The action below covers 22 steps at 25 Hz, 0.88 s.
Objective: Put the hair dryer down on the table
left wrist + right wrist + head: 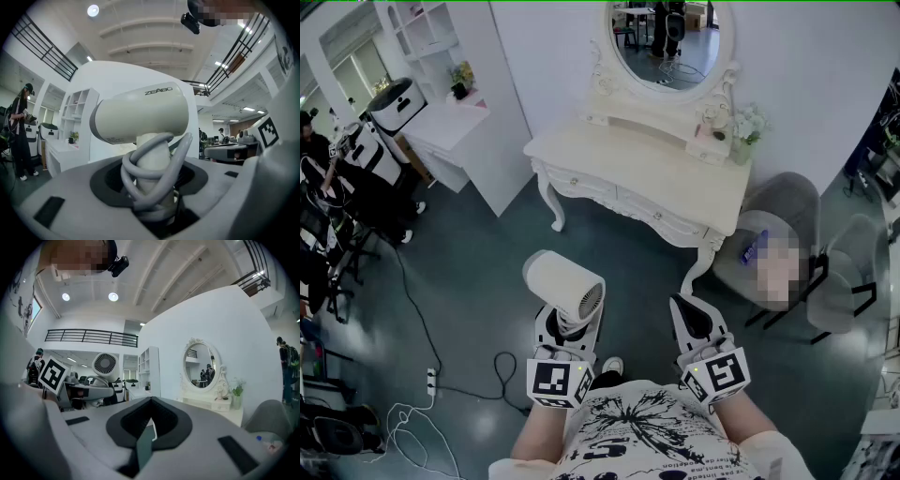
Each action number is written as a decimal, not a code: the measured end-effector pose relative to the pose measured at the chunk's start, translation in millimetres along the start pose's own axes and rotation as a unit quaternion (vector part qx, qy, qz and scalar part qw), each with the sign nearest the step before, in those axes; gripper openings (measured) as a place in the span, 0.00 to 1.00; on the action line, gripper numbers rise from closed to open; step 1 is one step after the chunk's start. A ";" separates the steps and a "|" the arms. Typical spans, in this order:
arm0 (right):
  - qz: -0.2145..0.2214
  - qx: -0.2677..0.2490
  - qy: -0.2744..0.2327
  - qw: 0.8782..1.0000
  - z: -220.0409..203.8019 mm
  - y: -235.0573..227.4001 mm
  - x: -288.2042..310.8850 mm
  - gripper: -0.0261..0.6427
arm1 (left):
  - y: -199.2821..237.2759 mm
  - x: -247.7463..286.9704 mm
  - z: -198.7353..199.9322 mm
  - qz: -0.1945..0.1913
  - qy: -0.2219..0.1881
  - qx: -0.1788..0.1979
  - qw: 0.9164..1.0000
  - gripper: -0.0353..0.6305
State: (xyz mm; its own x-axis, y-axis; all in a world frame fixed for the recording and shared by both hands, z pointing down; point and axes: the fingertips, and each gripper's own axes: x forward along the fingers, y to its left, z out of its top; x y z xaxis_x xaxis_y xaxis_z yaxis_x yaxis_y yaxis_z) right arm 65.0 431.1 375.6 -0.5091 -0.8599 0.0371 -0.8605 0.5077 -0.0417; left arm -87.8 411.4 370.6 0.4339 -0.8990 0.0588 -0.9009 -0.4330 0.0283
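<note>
The cream plastic hair dryer [565, 284] stands upright in the left tool [569, 323], its handle between the closed-in jaws and a grey cord [157, 173] wound around that handle. The right tool [692, 314] is beside it on the right, apart from it, jaws together with nothing in them. Ahead of both stands the white carved wooden bench [609, 159], set against the wall. An oval framed mirror [670, 42] rises at its back, with a small potted plant [745, 127] on its right rear corner. A grey padded chair [787, 202] sits right of the bench, and a white power strip [430, 380] lies on the dark floor [469, 281], far left.
</note>
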 end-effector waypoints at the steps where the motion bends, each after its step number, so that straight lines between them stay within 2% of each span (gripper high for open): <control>1: -0.001 0.000 0.001 1.000 -0.2 0.0 -0.3 0.06 | 0.5 -0.3 -0.2 0.000 0.000 -0.002 1.000 0.41; 13: -0.009 0.010 0.006 1.000 -4.8 1.7 5.4 0.06 | 16.9 0.5 -6.8 0.003 0.008 -0.014 1.000 0.41; 22: -0.027 0.024 0.017 0.999 -15.1 1.2 45.8 0.06 | 52.0 22.5 -12.4 -0.005 0.021 -0.024 0.999 0.41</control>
State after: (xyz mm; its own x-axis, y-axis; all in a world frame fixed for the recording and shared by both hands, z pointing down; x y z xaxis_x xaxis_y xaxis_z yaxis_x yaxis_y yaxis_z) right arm 40.4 393.1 392.3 -0.4621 -0.8836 0.0752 -0.8858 0.4560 -0.0860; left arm -124.9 369.5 385.8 0.4443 -0.8903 0.0999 -0.8956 -0.4384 0.0762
